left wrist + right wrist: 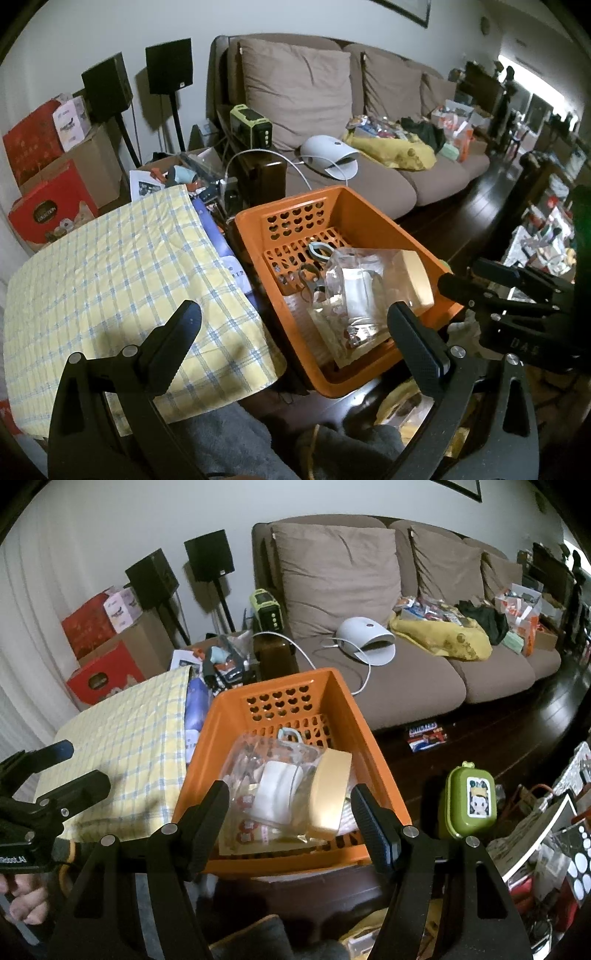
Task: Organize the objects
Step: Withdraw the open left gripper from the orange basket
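Orange basket sits on a dark wood desk, next to a yellow checked cloth. Inside it lie a clear plastic bag with a white thing in it, a tan box and some metal scissors. The bag is shiny, so it is hard to tell what else is in there. The near wall of the basket is partly hidden behind the right tongs, which hang spread wide with nothing between them. The left tongs are spread wide too, holding nothing.

A green case with a picture sticker stands just beside the basket. A brown sofa fills the back of the room, with a white dome gadget and a yellow bag on it. Two black speakers stand by the wall. Red boxes are stacked near them; one has writing too blurry to read. A packet on the floor says SNICKERS.
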The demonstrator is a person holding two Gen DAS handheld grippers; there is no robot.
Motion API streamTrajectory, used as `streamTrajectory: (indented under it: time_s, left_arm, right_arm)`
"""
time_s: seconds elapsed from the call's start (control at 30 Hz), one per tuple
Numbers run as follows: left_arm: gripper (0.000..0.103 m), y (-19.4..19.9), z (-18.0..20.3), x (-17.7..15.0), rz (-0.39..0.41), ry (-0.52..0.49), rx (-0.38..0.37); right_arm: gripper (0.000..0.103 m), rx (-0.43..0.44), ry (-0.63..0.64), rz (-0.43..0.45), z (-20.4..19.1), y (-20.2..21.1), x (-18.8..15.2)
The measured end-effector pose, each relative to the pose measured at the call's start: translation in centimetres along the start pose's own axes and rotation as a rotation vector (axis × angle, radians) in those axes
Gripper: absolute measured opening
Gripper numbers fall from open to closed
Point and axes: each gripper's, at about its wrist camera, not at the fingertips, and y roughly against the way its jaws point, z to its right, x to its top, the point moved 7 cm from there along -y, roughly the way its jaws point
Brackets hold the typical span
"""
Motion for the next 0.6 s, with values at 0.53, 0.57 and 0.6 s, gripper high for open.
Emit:
streamTrajectory:
  time_s: [0.53,0.57,0.6]
  left_arm:
    - [0.101,0.1,0.9,-0.4,-0.006,-0.005,-0.025]
    - [0.101,0.1,0.9,-0.4,-0.007,-0.006,-0.026]
    - [0.101,0.1,1.0,-0.4,-0.007,-0.007,-0.027]
  right_arm:
    - [0.070,0.009,0.011,-0.004,0.0,0.1,0.0]
    - [0.070,0.008,0.009,-0.005,0.0,0.1,0.0]
    - [0.070,0.009,0.011,-0.005,0.0,0.1,0.0]
